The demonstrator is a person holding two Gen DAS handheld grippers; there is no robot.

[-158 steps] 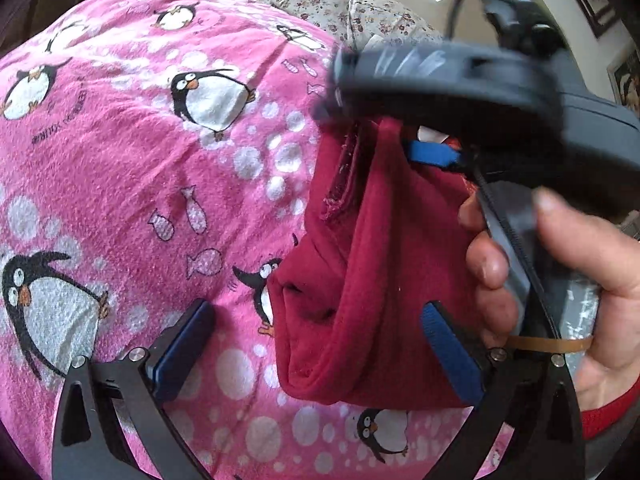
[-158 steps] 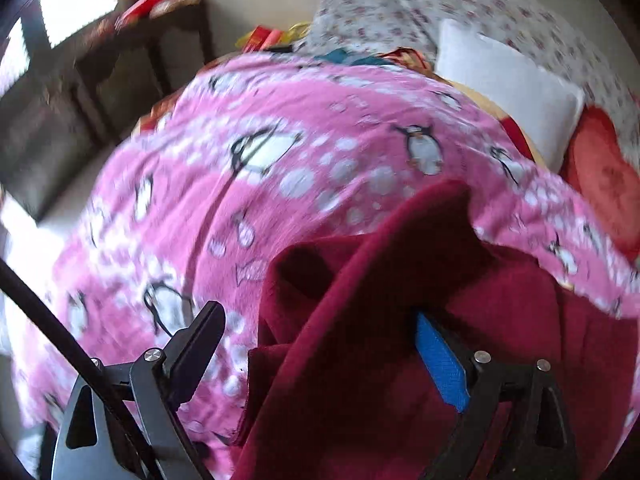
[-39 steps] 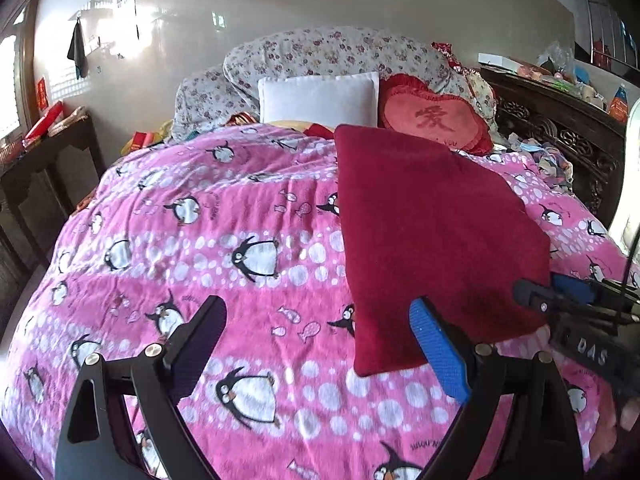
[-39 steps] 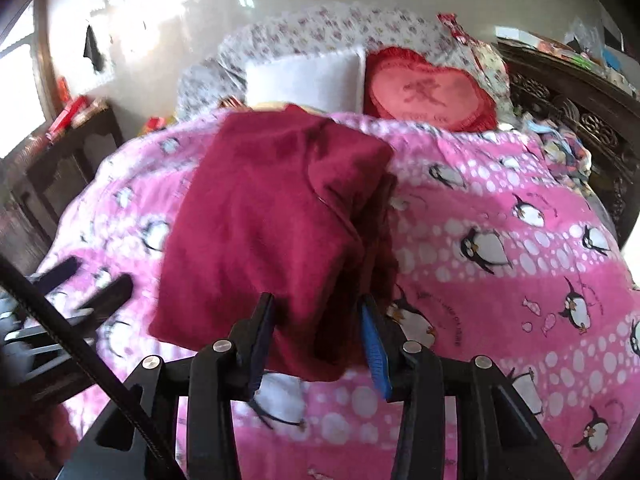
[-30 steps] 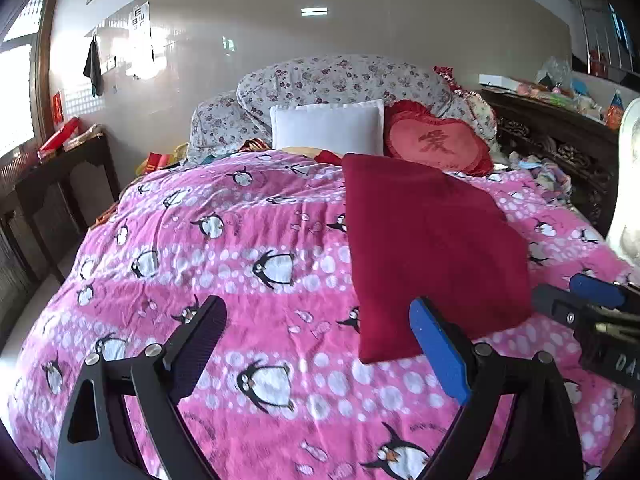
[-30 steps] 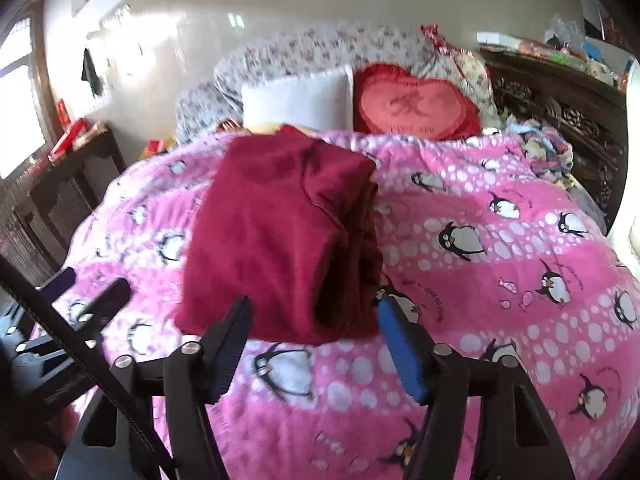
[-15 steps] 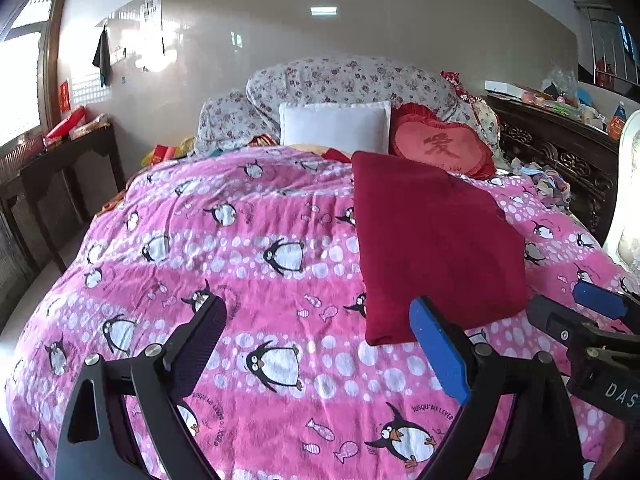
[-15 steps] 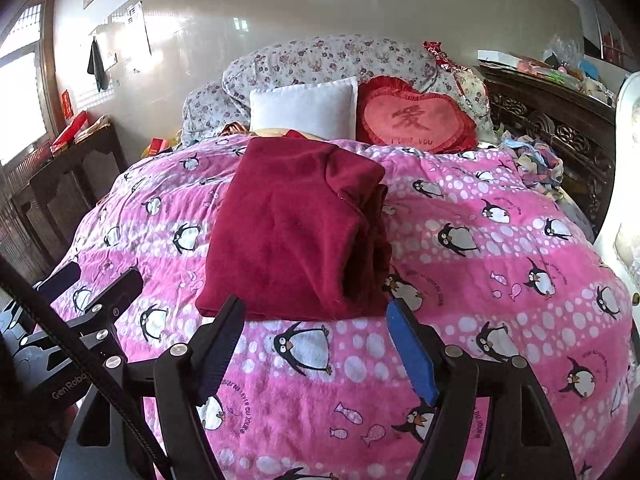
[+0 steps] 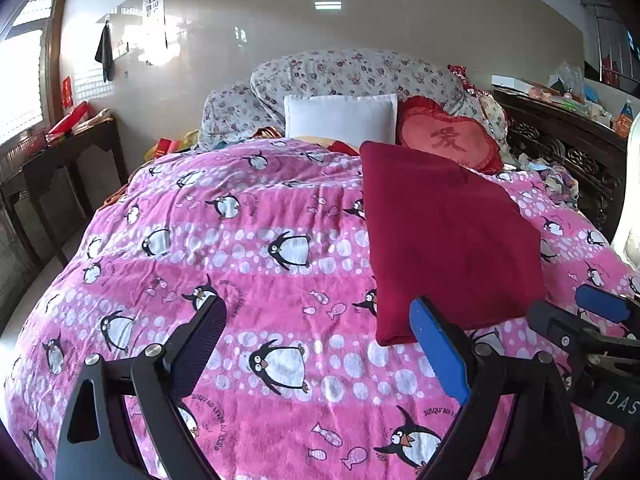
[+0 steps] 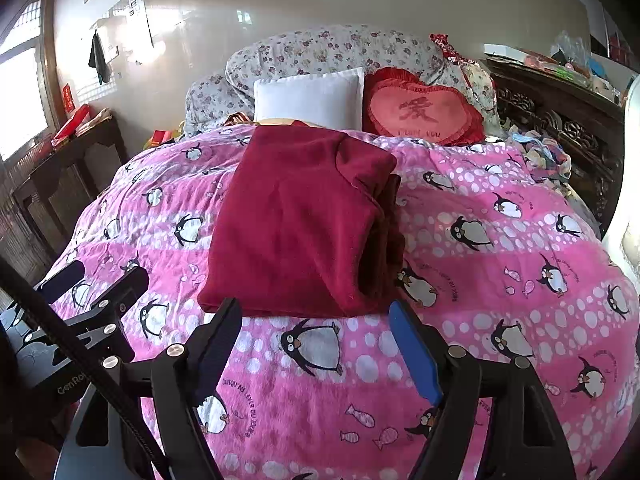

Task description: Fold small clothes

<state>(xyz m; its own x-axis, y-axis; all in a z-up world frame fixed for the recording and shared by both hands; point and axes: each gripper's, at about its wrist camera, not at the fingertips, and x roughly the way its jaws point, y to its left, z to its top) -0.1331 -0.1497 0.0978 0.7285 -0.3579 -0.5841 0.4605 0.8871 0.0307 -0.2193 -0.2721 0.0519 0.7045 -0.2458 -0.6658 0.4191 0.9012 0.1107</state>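
Folded red garment (image 10: 304,220) on blanket (image 10: 500,320), beyond open right gripper (image 10: 316,344) fingers (image 10: 414,354)

Pink penguin-print blanket (image 9: 248,264) covered the bed across centre frame. White pillow (image 9: 340,120) sat upper centre, red heart cushion (image 9: 448,140) just right of it, floral pillows (image 9: 352,72) behind both. Dark wooden side table (image 9: 60,160) at left, carved dark cabinet (image 10: 560,120) at right.
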